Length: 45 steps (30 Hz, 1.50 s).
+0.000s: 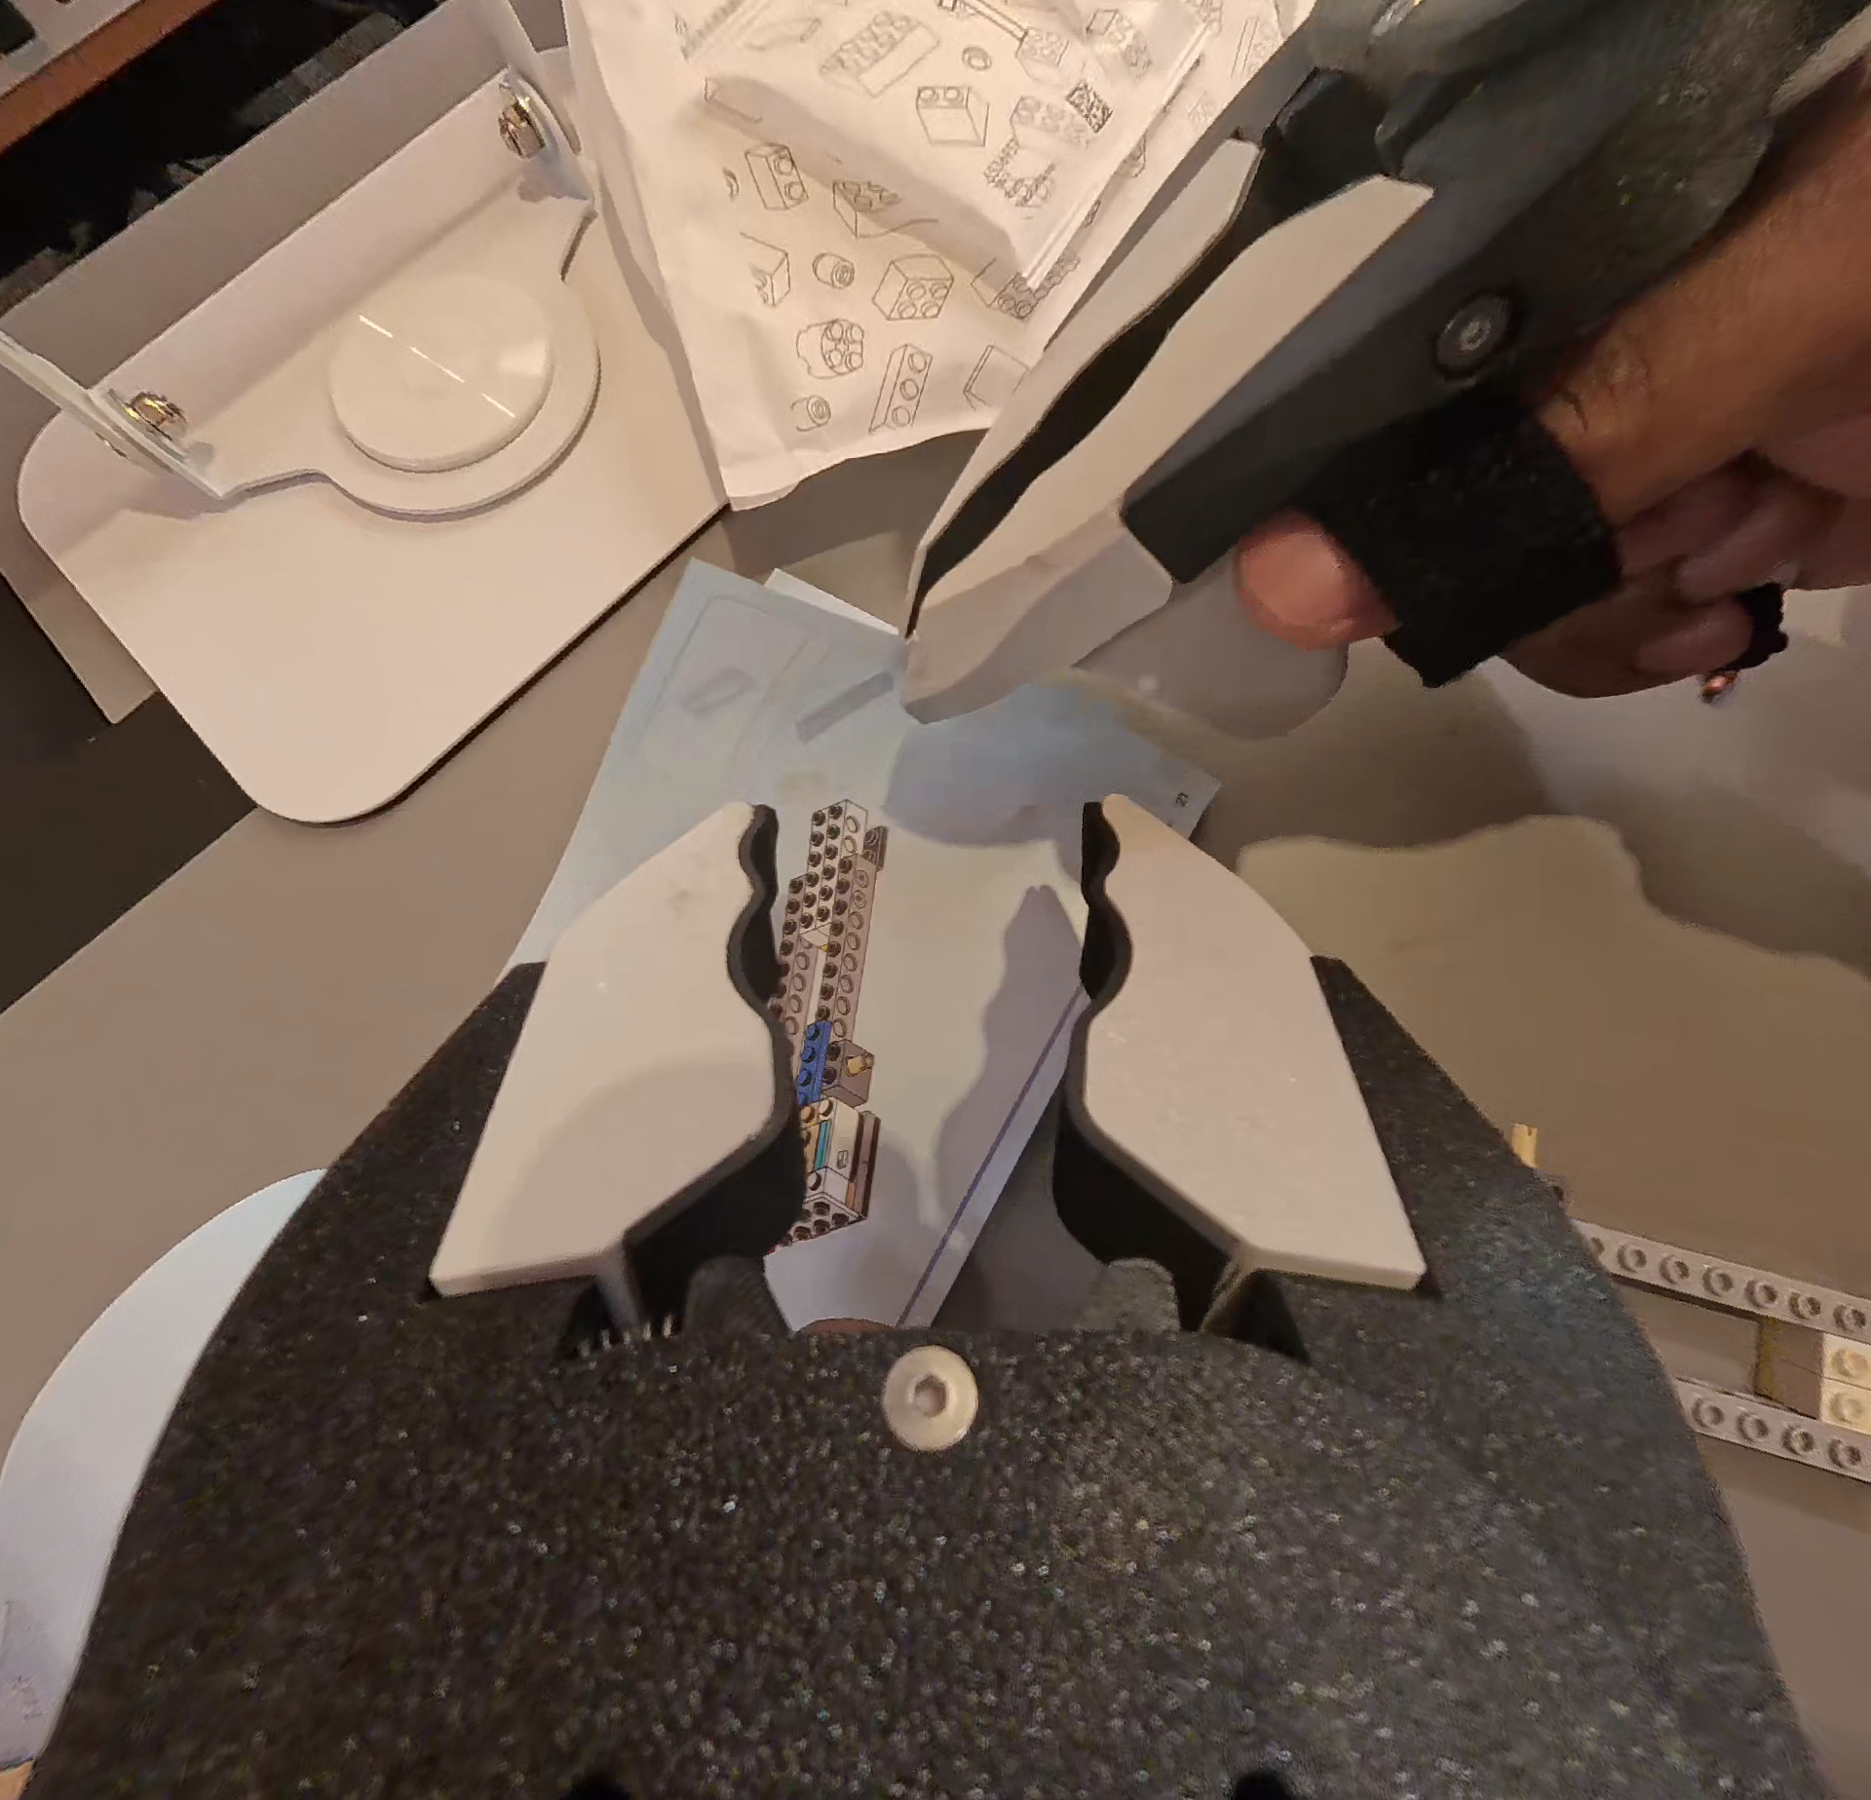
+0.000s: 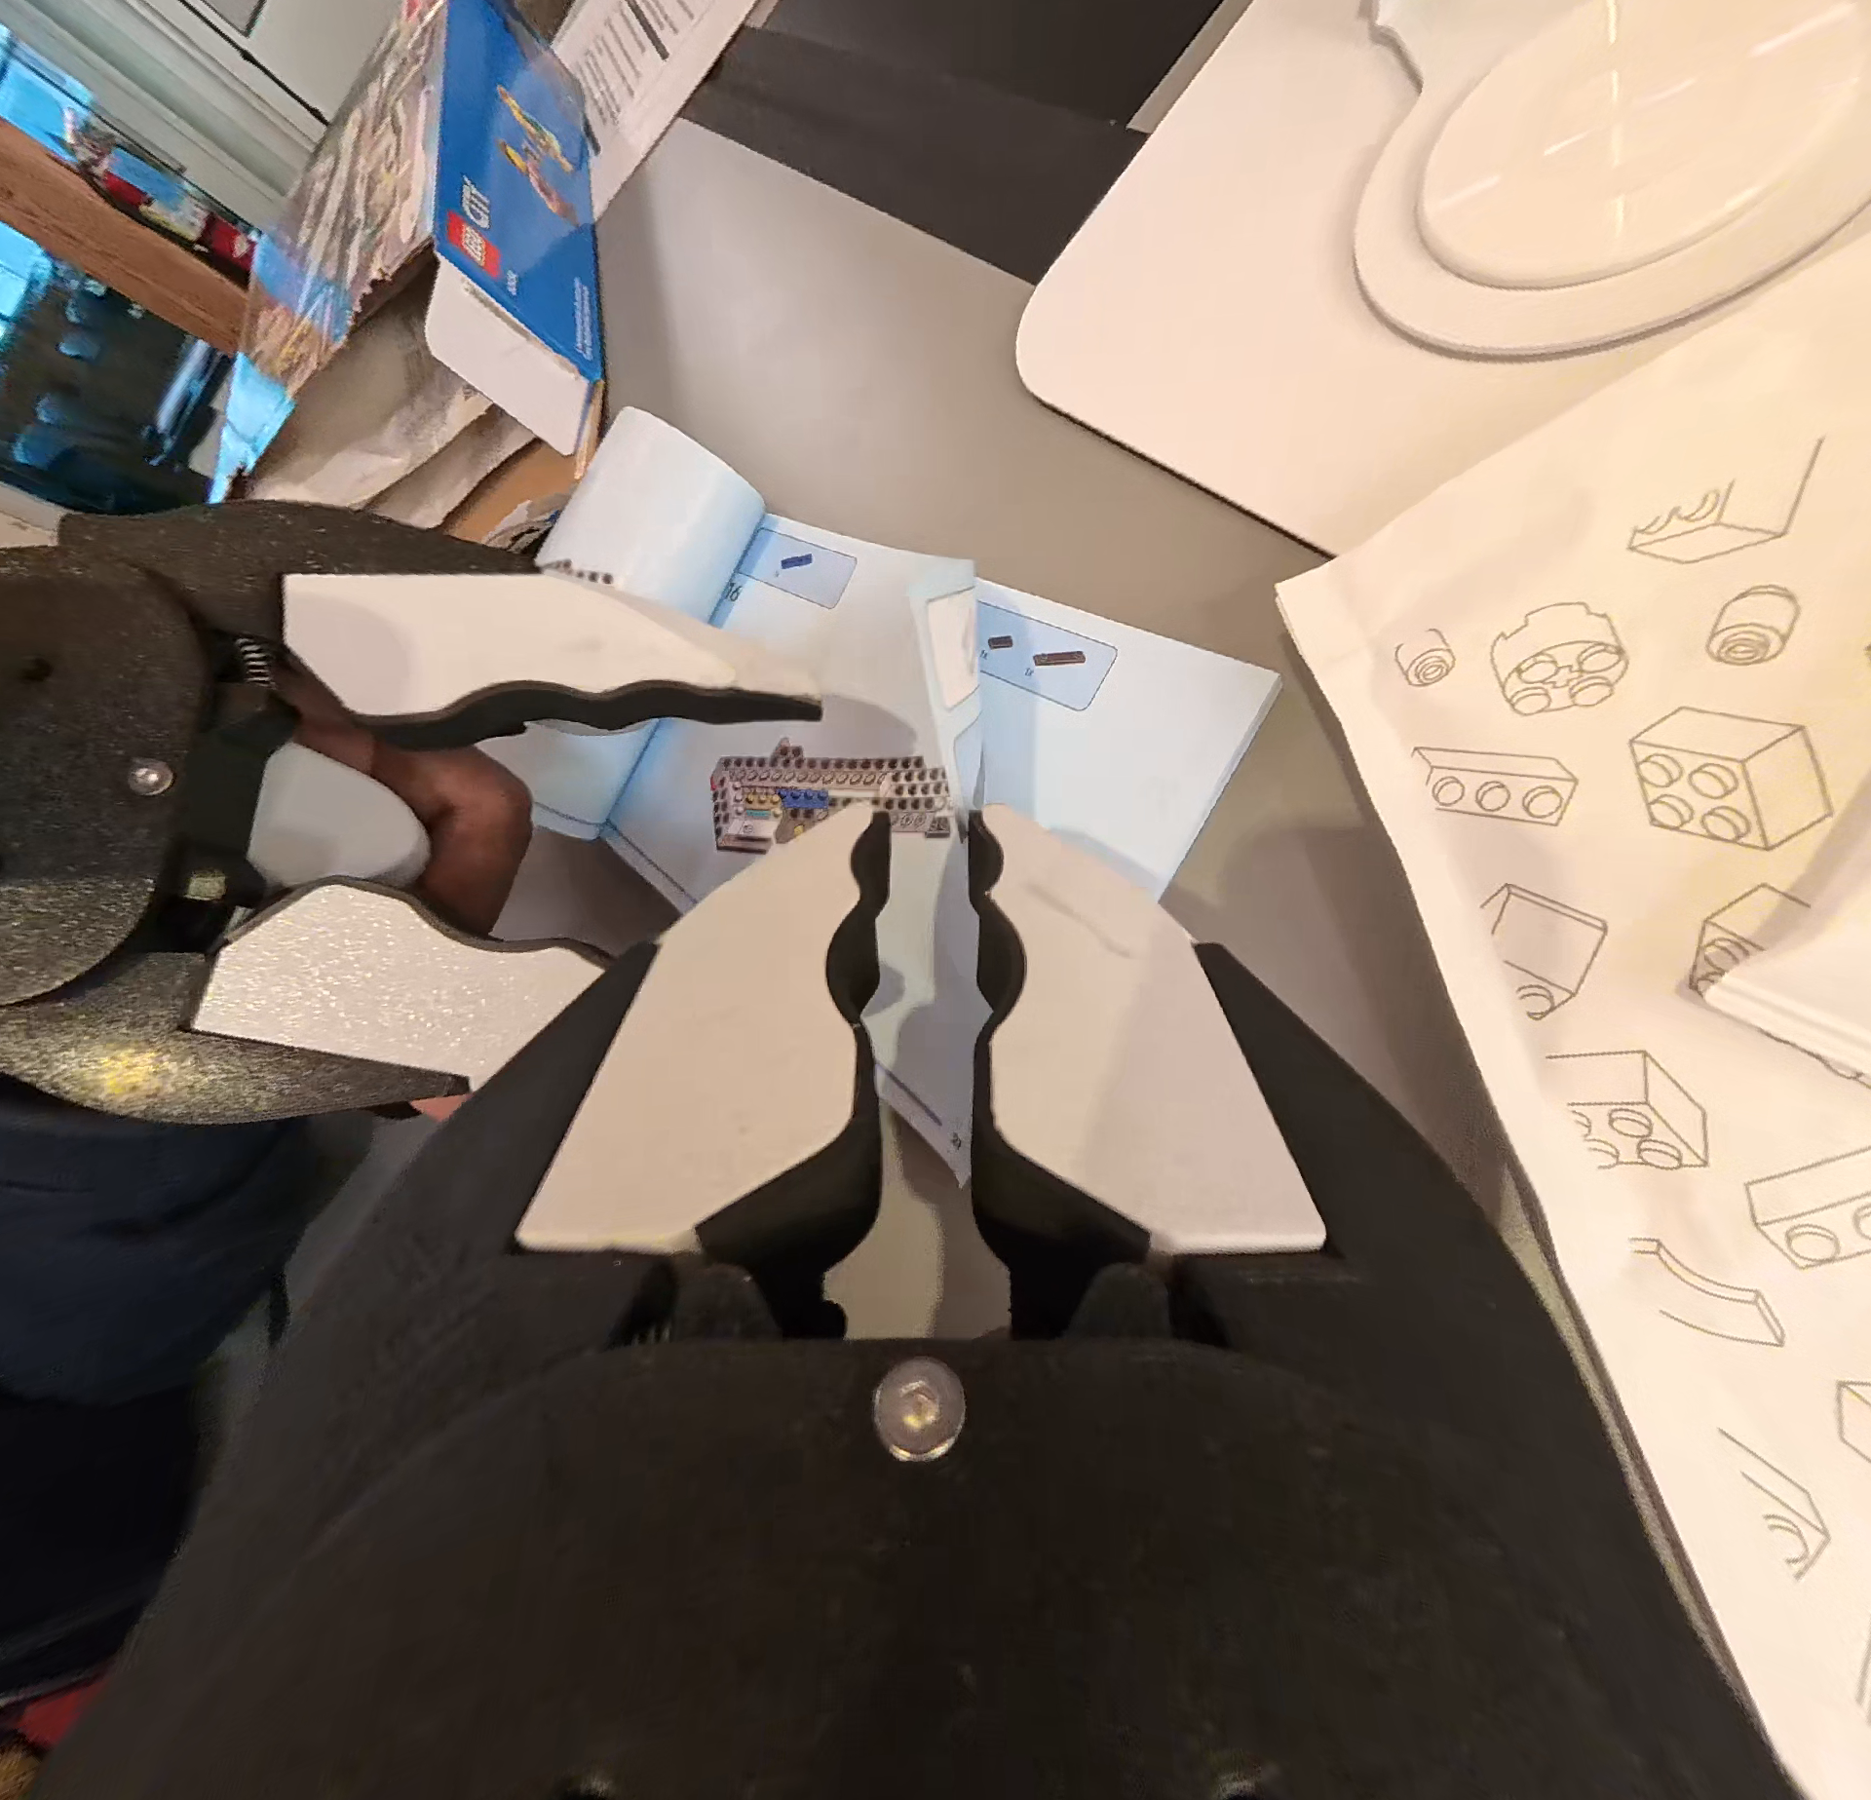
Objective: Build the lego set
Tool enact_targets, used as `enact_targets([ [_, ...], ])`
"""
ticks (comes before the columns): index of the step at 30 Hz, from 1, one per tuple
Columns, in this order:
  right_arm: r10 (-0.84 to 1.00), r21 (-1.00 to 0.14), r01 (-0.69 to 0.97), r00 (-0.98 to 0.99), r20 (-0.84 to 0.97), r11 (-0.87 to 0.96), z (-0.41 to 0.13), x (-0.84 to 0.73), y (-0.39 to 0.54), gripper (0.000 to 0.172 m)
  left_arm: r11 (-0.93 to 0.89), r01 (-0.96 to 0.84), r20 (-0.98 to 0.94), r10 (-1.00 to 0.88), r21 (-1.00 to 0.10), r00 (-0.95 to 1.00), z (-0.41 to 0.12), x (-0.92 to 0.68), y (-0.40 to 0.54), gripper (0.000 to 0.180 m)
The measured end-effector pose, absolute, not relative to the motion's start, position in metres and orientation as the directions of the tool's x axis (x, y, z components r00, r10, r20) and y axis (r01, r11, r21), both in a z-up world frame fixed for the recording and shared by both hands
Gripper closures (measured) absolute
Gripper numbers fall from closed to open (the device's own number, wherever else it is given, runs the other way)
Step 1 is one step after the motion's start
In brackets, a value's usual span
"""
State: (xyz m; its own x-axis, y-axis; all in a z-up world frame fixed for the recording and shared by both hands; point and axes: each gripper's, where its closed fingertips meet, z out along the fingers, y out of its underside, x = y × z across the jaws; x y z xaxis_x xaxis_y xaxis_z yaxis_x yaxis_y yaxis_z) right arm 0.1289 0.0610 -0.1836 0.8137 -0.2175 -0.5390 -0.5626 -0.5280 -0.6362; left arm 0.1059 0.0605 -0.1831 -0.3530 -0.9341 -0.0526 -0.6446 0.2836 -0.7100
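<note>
An open instruction booklet (image 2: pixel 1124 769) with pale blue pages lies on the grey table; it also shows in the left wrist view (image 1: pixel 699 729). One page (image 2: pixel 926 952) stands up on edge between my right gripper's (image 2: pixel 926 825) fingers. The jaws stand slightly apart and do not pinch it, though the sheet leans near the right pad. In the left wrist view the right gripper (image 1: pixel 916 673) comes in from the upper right, its tips at the page's far edge. My left gripper (image 1: pixel 926 820) is wide open and empty, low over the printed brick model picture (image 1: pixel 830 941). It shows at the left in the right wrist view (image 2: pixel 699 830).
A white paper bag with brick drawings (image 1: pixel 861 182) lies beyond the booklet, at the right in the right wrist view (image 2: pixel 1620 840). A white stand base with a round disc (image 1: pixel 354 435) sits at the far left. A blue toy box (image 2: pixel 506 182) and grey brick beams (image 1: pixel 1772 1346) lie nearby. Left and right tips are no more than a few centimetres apart.
</note>
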Motion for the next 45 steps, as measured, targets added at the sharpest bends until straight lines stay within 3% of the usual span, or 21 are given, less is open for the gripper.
enact_targets([
  [9,-0.121,-0.612,-0.582,0.770,-0.627,-0.535,-0.176,0.107,0.068,0.154,0.232,-0.713,0.010,-0.948,-0.661,-0.319,-0.194,0.101,0.060,0.124],
  [18,-0.057,-0.603,-0.552,0.763,-0.644,-0.575,-0.180,0.091,0.072,0.152,0.128,-0.755,0.196,-0.926,-0.643,-0.324,-0.193,0.090,0.070,0.130],
  [34,0.009,-0.607,-0.542,0.742,-0.670,-0.581,-0.178,0.081,0.075,0.150,-0.126,-0.731,0.455,-0.848,-0.670,-0.271,-0.163,0.089,0.088,0.132],
  [41,0.022,-0.613,-0.527,0.748,-0.663,-0.589,-0.178,0.078,0.075,0.149,-0.176,-0.743,0.454,-0.871,-0.646,-0.189,-0.171,0.094,0.097,0.132],
  [45,0.033,-0.615,-0.519,0.748,-0.663,-0.594,-0.178,0.075,0.076,0.149,-0.167,-0.749,0.437,-0.882,-0.641,-0.178,-0.175,0.097,0.092,0.142],
])
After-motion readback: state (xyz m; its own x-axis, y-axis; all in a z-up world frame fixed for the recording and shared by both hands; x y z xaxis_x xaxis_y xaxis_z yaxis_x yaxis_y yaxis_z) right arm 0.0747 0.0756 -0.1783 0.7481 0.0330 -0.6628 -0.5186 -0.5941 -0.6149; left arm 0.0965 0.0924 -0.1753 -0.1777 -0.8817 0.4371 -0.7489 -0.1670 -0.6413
